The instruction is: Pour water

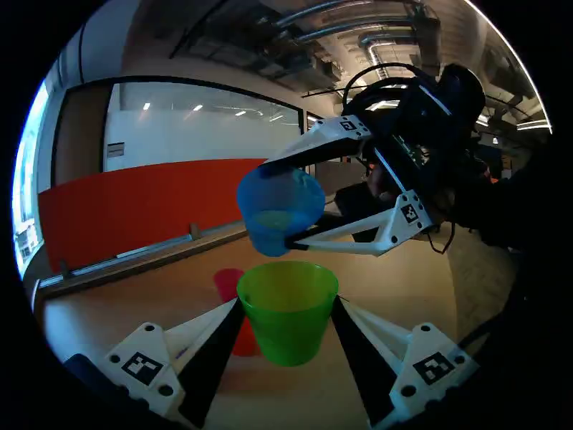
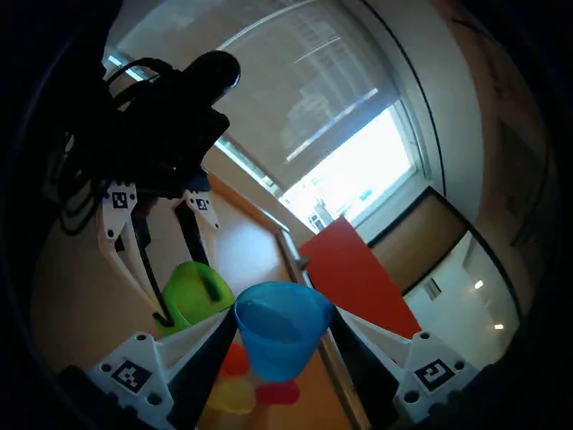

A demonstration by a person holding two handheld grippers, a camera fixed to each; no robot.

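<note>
Above, right hand-held gripper (image 2: 283, 314) clamping tilted blue cup (image 2: 279, 351) with liquid, left hand-held gripper (image 1: 288, 304) clamping green cup (image 1: 290, 330).

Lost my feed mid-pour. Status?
Left gripper shut on green cup. Right gripper shut on blue cup, tilted above green cup. Red cup on table behind.

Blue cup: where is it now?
In the left gripper view, the right gripper holds the blue cup just above the green cup in the left gripper.

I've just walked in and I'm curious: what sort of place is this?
Probably an office or lab: exposed grey ceiling pipes, a glass partition wall above an orange-red wall panel, and a long pale wooden table.
</note>
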